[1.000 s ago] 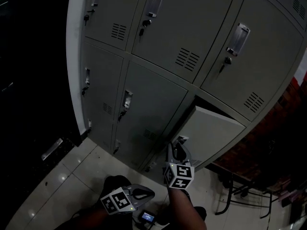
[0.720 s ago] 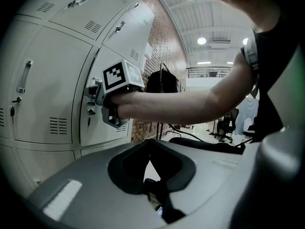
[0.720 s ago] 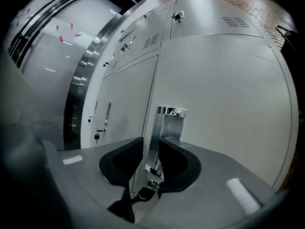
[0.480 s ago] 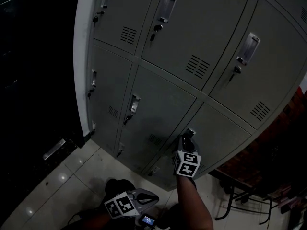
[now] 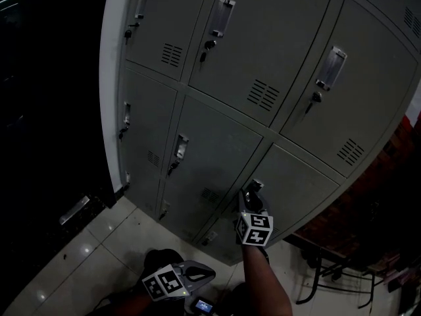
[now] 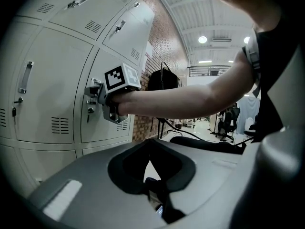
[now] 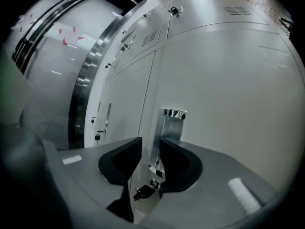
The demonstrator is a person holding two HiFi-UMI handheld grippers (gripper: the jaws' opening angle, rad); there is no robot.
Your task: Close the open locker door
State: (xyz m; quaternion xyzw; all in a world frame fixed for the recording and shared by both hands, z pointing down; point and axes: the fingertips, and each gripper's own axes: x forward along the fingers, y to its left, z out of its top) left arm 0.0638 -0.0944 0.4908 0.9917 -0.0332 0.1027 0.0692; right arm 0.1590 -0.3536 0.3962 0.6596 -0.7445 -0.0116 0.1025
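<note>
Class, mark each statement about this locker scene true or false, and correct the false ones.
1. One locker door stands open. False: all the locker doors in view are shut.
2. The right gripper is at a door handle. True: the handle sits between its opening jaws.
3. The left gripper holds a key. False: nothing is in its jaws.
4. The floor is tiled. True.

Door handle [image 7: 174, 125] between the right gripper's [image 7: 150, 140] opening fingers [image 7: 178, 159] — lower end hidden behind one.
</note>
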